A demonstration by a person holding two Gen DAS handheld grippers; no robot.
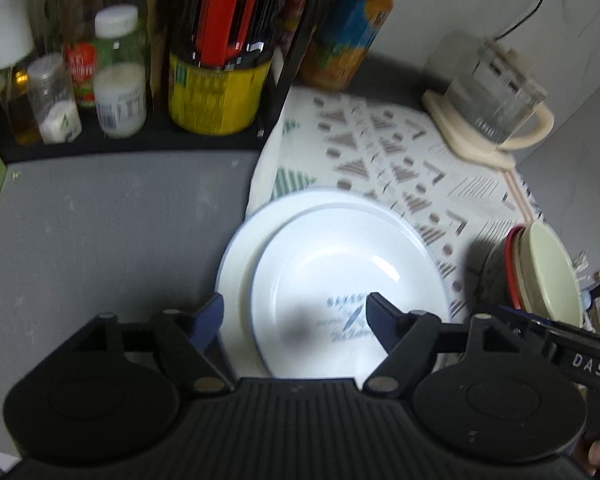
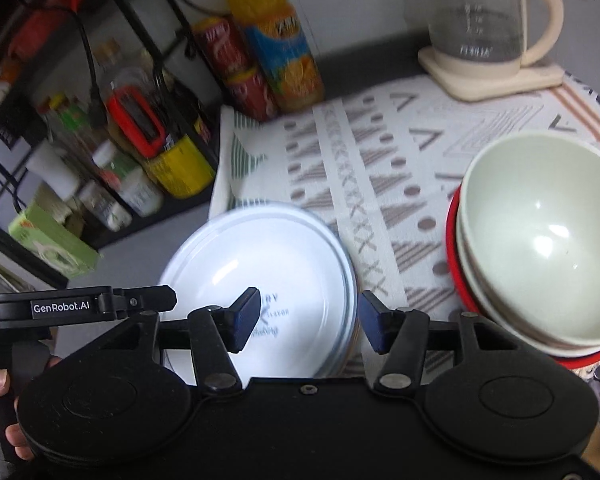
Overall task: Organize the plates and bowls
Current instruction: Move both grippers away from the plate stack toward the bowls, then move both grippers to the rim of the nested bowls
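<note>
Item: two white plates (image 1: 340, 280), stacked off-centre, straddling patterned cloth (image 1: 400, 152) and grey counter. Left gripper (image 1: 296, 320) and right gripper (image 2: 308, 320): fingers spread, apparently empty. Nested bowls (image 2: 540, 240) alongside. Risk: upper plate sliding if nudged.

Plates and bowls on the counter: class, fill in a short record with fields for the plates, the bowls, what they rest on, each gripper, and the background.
plates: two white plates stacked, upper one offset to the right
bowls: pale green bowls nested over a red one, right of the plates
surface: patterned cloth
left gripper: open, above the plates, holding nothing
right gripper: open, holding nothing
background: glass kettle, juice bottle
</note>
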